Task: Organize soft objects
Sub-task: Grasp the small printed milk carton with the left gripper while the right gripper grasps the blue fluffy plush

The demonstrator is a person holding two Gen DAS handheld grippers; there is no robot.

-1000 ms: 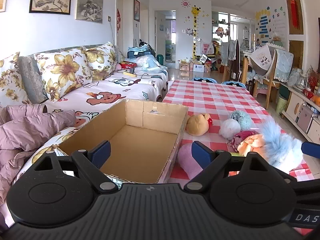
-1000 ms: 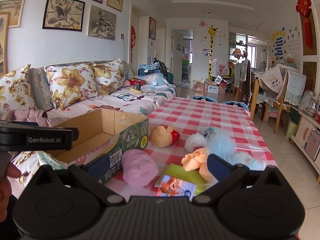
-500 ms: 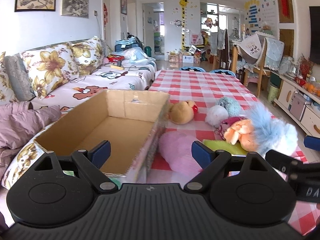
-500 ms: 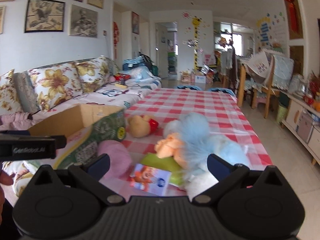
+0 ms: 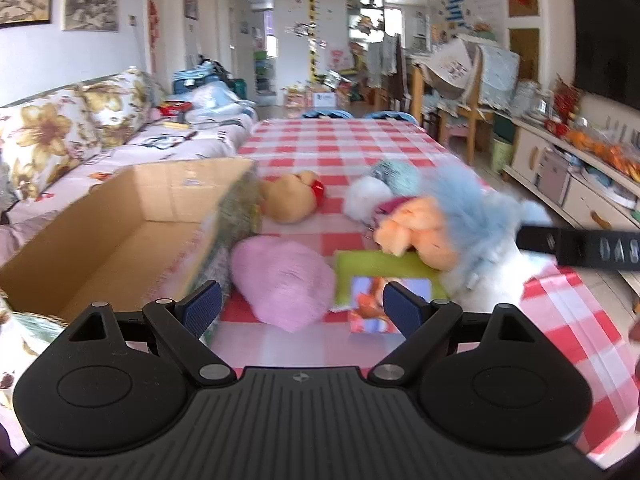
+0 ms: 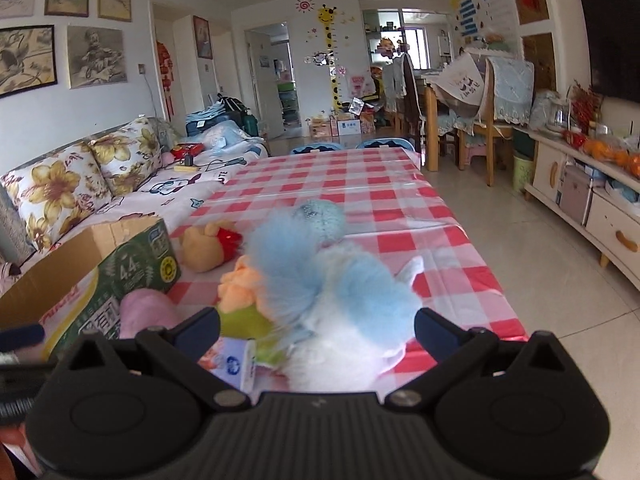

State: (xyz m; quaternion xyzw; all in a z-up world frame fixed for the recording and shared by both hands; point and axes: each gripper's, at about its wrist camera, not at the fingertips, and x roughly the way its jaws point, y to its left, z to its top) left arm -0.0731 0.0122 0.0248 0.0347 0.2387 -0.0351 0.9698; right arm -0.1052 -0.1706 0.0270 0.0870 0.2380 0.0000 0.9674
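Note:
An empty cardboard box (image 5: 116,236) (image 6: 100,280) stands at the left edge of the red-checked table (image 5: 340,148) (image 6: 340,184). Beside it lie a pink plush (image 5: 280,280) (image 6: 146,314), a yellow bear plush (image 5: 290,198) (image 6: 206,248), a white and teal plush (image 5: 378,186), an orange plush (image 5: 416,230) (image 6: 238,286) and a fluffy blue-white plush (image 5: 476,216) (image 6: 344,300). My left gripper (image 5: 302,306) is open, low over the pink plush. My right gripper (image 6: 316,328) is open, with the blue-white plush between its fingers.
A green card pack with a cartoon label (image 5: 384,284) (image 6: 236,344) lies under the toys. A sofa with floral cushions (image 5: 60,136) (image 6: 72,188) runs along the left. Chairs (image 6: 472,120) and a low cabinet (image 6: 592,208) stand to the right.
Both grippers swung to the right. The left one moved from over the box to the pink plush. The right one closed in on the blue-white plush, which now fills its gap.

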